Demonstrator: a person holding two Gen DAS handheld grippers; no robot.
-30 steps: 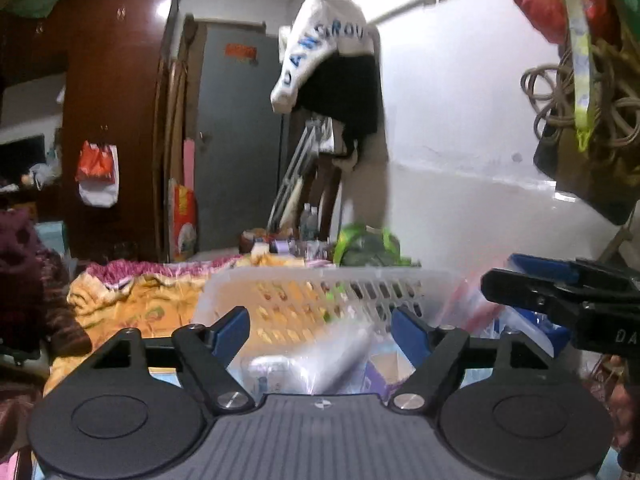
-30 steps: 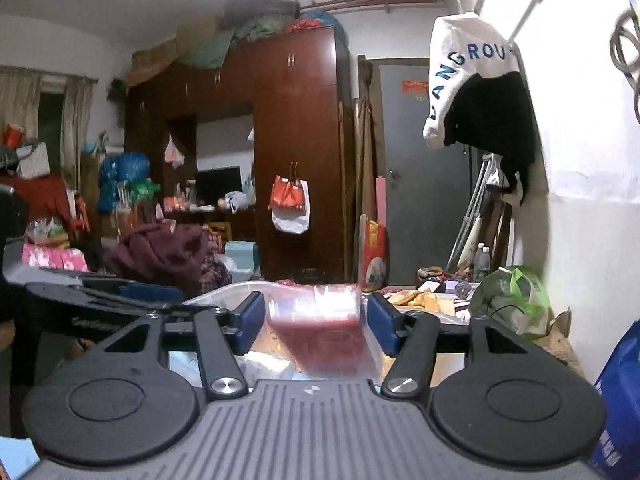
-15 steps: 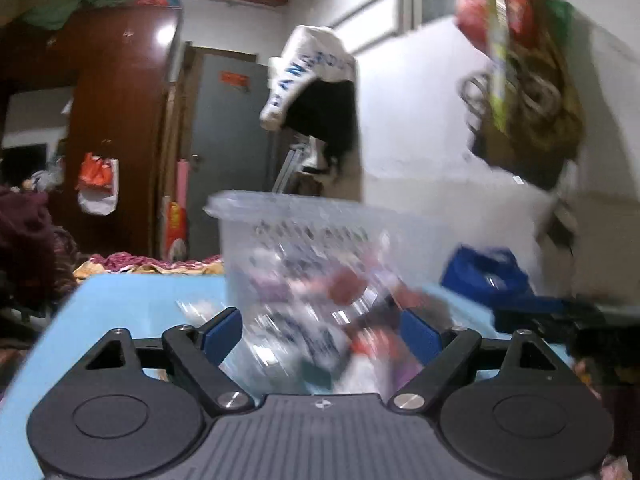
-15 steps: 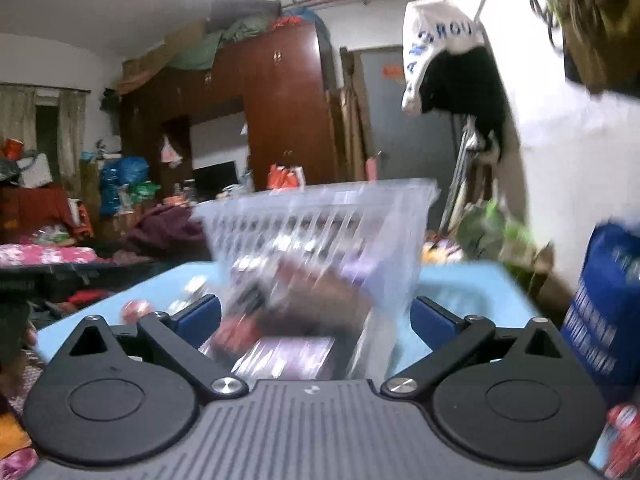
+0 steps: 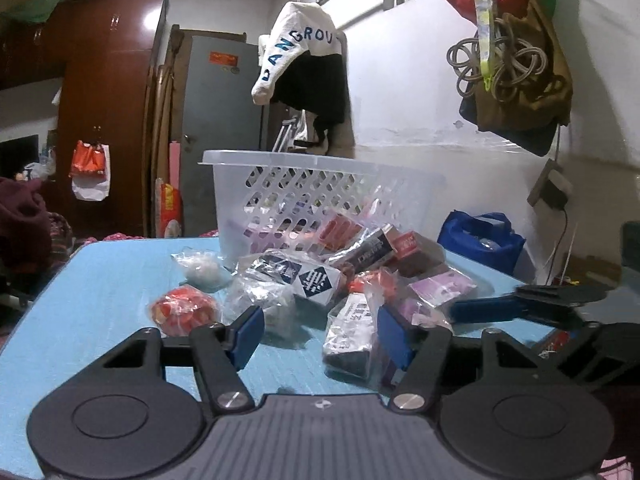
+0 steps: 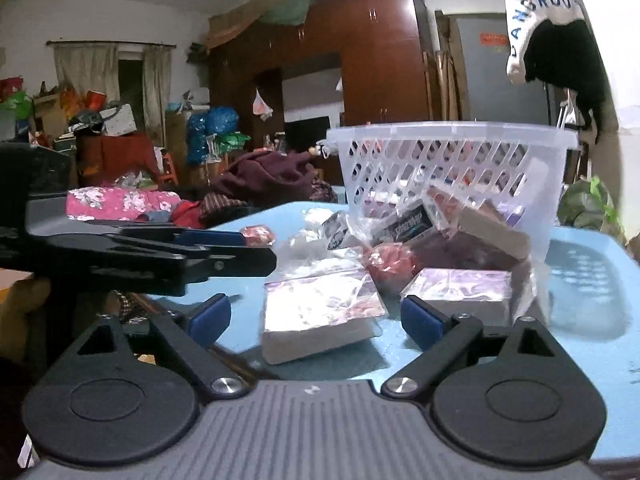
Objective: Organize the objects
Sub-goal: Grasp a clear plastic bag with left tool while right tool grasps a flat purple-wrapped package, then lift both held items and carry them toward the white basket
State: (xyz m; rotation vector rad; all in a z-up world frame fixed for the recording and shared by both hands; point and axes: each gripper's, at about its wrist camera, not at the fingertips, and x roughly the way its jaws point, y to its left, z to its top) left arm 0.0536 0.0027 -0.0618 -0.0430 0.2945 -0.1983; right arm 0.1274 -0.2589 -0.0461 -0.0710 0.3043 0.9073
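A clear perforated plastic basket stands on a light blue table; it also shows in the right wrist view. Several bagged packets and small boxes lie spilled in front of it: a red packet, a blue-and-white box, a purple box. My left gripper is open and empty, just short of the pile. My right gripper is open and empty, its fingers either side of the purple box without touching it.
A blue bag sits by the white wall at right. Bags and coiled cable hang on the wall. A brown wardrobe, a grey door and piled clothes lie beyond the table.
The basket, which was up close between my grippers, now stands on the table. Its packets now lie spilled in front of it. Both grippers have drawn back and opened wider.
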